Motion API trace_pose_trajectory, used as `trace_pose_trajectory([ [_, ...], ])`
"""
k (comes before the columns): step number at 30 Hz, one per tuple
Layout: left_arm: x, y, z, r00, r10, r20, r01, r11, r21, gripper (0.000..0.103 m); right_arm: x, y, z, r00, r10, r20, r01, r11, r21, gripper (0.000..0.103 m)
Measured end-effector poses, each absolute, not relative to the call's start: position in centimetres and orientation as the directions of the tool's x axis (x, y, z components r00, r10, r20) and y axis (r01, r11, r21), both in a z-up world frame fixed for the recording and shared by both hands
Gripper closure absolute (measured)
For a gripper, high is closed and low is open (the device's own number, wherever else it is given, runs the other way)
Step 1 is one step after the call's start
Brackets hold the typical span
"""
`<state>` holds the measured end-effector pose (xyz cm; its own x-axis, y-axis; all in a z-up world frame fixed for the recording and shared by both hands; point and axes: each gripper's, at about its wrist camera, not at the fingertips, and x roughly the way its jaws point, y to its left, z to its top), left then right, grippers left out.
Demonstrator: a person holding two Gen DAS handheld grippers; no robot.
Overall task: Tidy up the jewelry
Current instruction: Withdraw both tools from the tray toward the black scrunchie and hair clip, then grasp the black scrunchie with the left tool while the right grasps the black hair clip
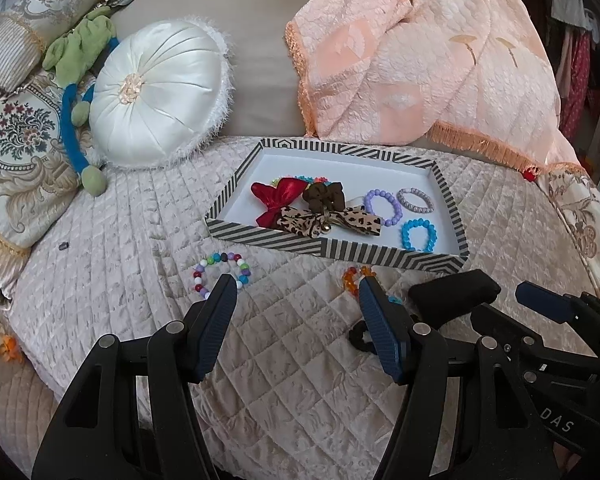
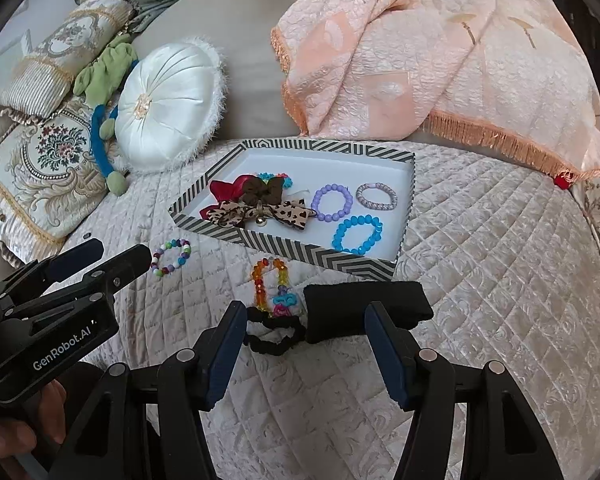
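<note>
Left gripper [image 1: 297, 292]: you hold it low over the bedspread [image 1: 139, 240], jaws spread wide, nothing between them.
Mixed bracelet [image 2: 171, 257]: it lies on the bedspread outside the tray's front left corner, just beyond your left fingertip.
Orange bracelet [image 2: 268, 284]: it lies by the tray's front edge, touching a small blue-and-pink piece [image 2: 284, 303]; I can't tell what that piece is.
Black scrunchie [image 2: 275, 331]: nearest you, just ahead of your right gripper.
Black band [image 2: 366, 307]: flat on the bedspread, right of the scrunchie.
Right gripper [image 2: 304, 330]: jaws wide apart, holding nothing.
Tray [image 2: 291, 250]: done so far are a red bow [image 1: 276, 196], brown bow [image 1: 326, 197] and leopard bow [image 1: 328, 221] piled on its left, with purple [image 1: 383, 207], grey [image 1: 415, 199] and blue [image 1: 419, 235] bracelets spaced along its right side.
Progress: roughly half, by my judgement; five loose items remain outside the tray.
Surface: a quilted, pale bedspread, soft and creased, so beads may sink in.
Room: pillows [image 1: 159, 94] on the left, a peach blanket [image 1: 420, 60] behind the tray.
</note>
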<state>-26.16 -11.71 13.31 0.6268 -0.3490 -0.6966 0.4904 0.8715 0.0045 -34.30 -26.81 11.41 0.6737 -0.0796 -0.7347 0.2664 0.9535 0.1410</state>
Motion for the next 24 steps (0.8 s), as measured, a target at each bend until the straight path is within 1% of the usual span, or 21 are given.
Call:
trace_pose_trajectory([
  [15,-26.0,-11.9,12.1,0.570,-0.365,-0.736,0.508,0.861,-0.033,0.039,-34.4,-27.0,10.7,0.648,-0.088,-0.757,0.268,0.956,0.118,0.044],
  [24,-24.2,-10.5,10.1,0.477,-0.391,-0.787,0.472,0.869,-0.146,0.039,-34.8,-28.9,9.4,0.617,-0.104,-0.780,0.302,0.947,0.113,0.044],
])
